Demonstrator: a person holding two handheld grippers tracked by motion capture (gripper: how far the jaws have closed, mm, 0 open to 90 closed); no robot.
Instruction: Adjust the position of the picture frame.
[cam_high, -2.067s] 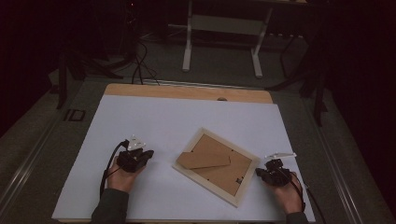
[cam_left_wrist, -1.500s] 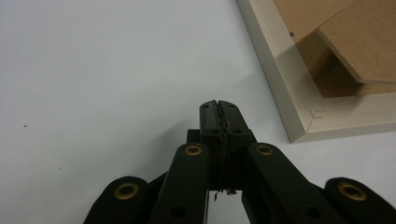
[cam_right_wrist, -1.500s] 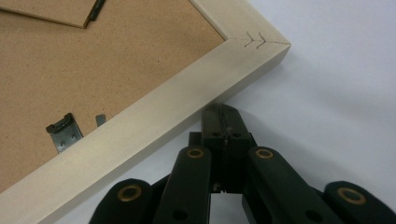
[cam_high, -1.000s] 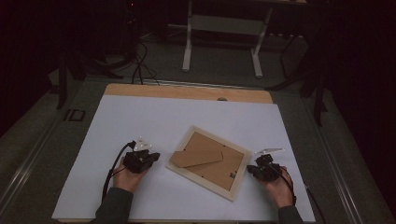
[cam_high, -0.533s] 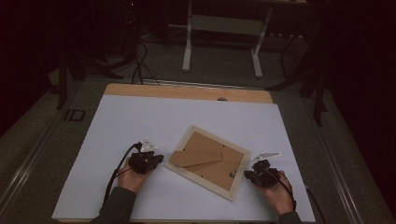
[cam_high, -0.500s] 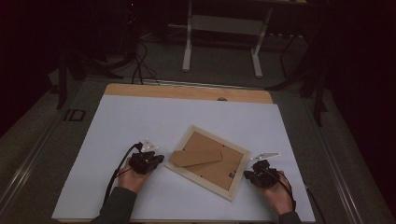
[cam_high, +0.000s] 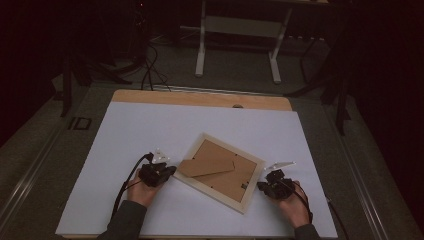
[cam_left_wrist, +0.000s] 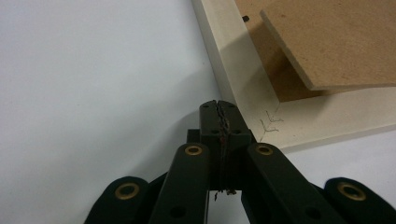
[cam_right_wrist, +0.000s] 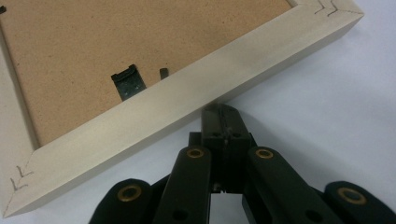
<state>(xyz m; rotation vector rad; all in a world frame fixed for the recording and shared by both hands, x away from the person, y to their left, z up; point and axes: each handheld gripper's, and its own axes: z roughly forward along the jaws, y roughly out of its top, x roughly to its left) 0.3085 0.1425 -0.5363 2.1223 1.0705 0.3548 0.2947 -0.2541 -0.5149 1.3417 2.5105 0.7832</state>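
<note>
With both jaws closed and empty, the left hand-held gripper (cam_left_wrist: 219, 109) and right hand-held gripper (cam_right_wrist: 219, 112) press the picture frame (cam_high: 218, 172) between them, so uneven pushing may make it turn or slide on the table (cam_high: 150, 125).

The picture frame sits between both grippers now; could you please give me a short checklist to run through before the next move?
1. Picture frame lies flat, back side up, on the white sheet: ok.
2. Left gripper shut, tips at the frame's corner edge: ok.
3. Right gripper shut, tips against the frame's outer side: ok.
4. Loose backing panel lies skewed over the frame's rim, not seated: not ok.
5. Metal tab on the back board holds it in place: cannot tell.
6. Grippers stand on opposite sides of the frame, ready to push or square it: ok.
</note>
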